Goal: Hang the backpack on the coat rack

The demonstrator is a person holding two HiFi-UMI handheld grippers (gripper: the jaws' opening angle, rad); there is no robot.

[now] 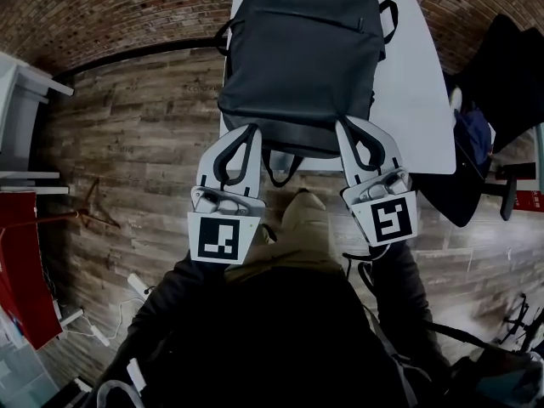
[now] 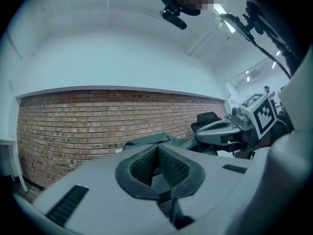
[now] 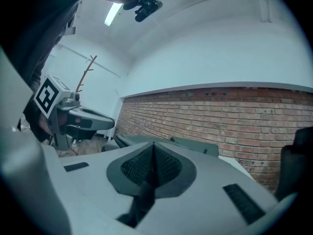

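Dark backpack (image 1: 302,58) flat on white counter (image 1: 421,100). Left claw (image 1: 252,131) and right claw (image 1: 343,126) both pressed together, pinching its near edge.

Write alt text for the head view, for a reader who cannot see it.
A dark backpack lies on a white table, seen from above; the left gripper and the right gripper have their jaws shut on its near edge. A wooden floor surrounds the table, with a brick wall at the top.
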